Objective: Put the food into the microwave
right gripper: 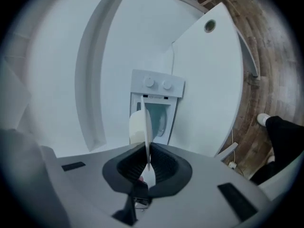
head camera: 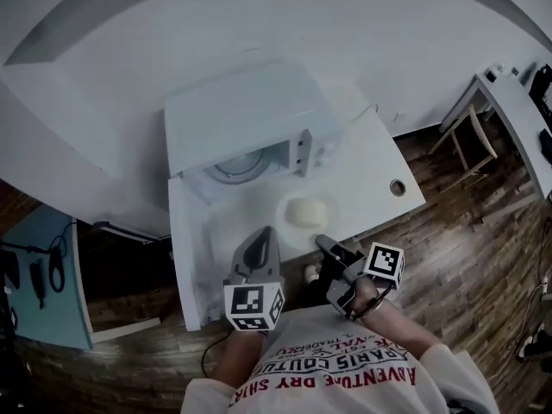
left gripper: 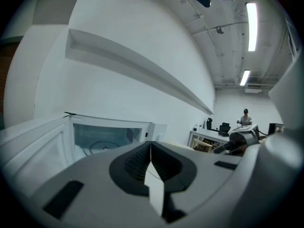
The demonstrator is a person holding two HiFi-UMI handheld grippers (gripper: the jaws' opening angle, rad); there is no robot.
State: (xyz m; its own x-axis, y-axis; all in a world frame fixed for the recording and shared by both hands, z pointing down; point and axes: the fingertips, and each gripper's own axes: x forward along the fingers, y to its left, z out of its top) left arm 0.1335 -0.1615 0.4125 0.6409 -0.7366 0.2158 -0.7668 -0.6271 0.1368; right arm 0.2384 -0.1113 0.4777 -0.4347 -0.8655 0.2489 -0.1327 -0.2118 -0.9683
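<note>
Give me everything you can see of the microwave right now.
The microwave is a white, boxy countertop unit standing upright on the white table, with its back to the wall. Its door is swung wide open to the left in the head view. The cavity holds only a round glass turntable; no food is inside. The control panel beside the cavity carries two round knobs. Nothing but the table is seen touching it.

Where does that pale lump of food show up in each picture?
Head view: food centre, before the microwave.
Left gripper view: not visible; microwave lower left.
Right gripper view: food centre, beside the plate edge, before the microwave.
Shared landmark: the microwave.
</note>
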